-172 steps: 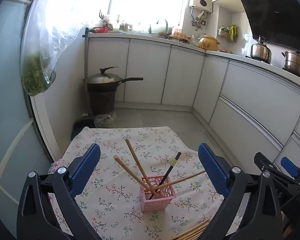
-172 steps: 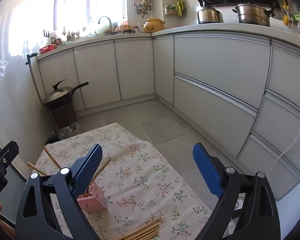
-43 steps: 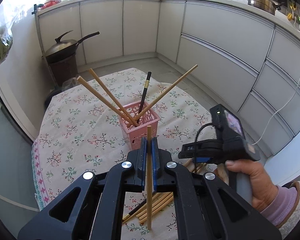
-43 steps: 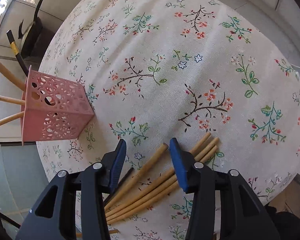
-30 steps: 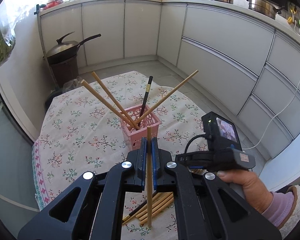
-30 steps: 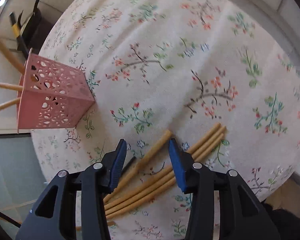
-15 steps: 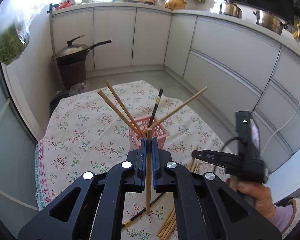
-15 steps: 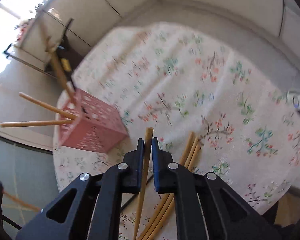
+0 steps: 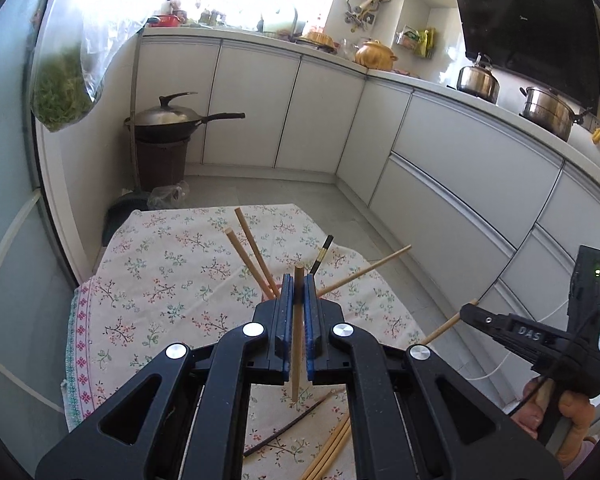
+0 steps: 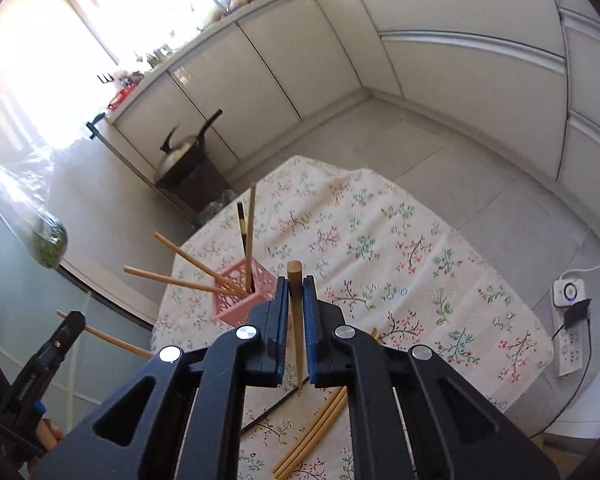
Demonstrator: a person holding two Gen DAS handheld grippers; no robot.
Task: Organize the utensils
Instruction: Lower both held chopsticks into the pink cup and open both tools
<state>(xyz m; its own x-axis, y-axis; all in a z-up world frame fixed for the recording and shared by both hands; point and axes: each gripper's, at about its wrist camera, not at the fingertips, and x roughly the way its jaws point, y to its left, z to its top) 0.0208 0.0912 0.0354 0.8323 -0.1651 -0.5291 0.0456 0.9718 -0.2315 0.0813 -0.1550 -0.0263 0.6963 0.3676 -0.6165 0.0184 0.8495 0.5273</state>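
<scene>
- White kitchen cabinets [image 9: 324, 108] curve around a tiled floor, where a table with a floral tablecloth [image 10: 420, 264] stands.
- Near the cloth's middle sits a pink holder [image 10: 242, 294] with 4 sticks leaning out of it – 3 wooden chopsticks and 1 dark chopstick [image 10: 241, 216].
- Left gripper [image 9: 299, 320]: jaws clenched on a wooden chopstick [image 9: 297, 336], which stands upright between the blue pads with its tip hanging above the cloth.
- Right gripper [image 10: 296, 320]: jaws likewise closed around a second wooden chopstick [image 10: 296, 312], upright, above the table edge nearest the camera.
- On the cloth below both grippers lie loose wooden chopsticks [image 10: 316, 432] in a bundle, and just beside them a dark stick [image 9: 288, 428] – all outside the holder.
- A wok [image 9: 168, 120] rests on a brown bin by the far wall.
</scene>
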